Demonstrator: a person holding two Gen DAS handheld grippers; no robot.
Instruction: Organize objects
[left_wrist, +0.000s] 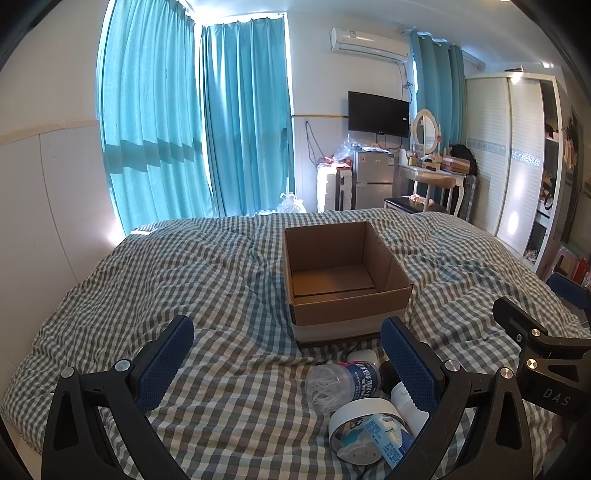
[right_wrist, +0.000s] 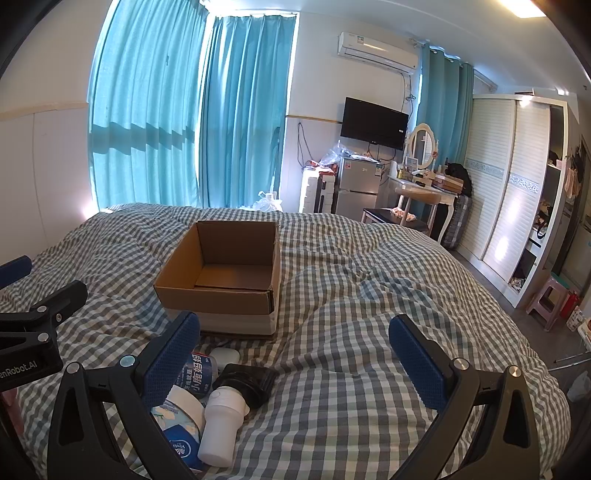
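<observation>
An open, empty cardboard box (left_wrist: 343, 273) sits on the checked bed cover; it also shows in the right wrist view (right_wrist: 225, 273). In front of it lies a small pile: a clear plastic bottle (left_wrist: 343, 380) with a blue label, a roll of white tape (left_wrist: 354, 417), a tissue pack (left_wrist: 388, 435), a white cylinder with a black cap (right_wrist: 225, 417) and a small white case (right_wrist: 225, 356). My left gripper (left_wrist: 291, 362) is open, just left of the pile. My right gripper (right_wrist: 295, 365) is open, with the pile by its left finger.
The bed cover (right_wrist: 351, 295) is rumpled around the box. Beyond the bed stand teal curtains (left_wrist: 192, 122), a small fridge (left_wrist: 373, 177), a dressing table (left_wrist: 436, 173) and a white wardrobe (right_wrist: 506, 184). A pink stool (right_wrist: 550, 299) stands on the floor at right.
</observation>
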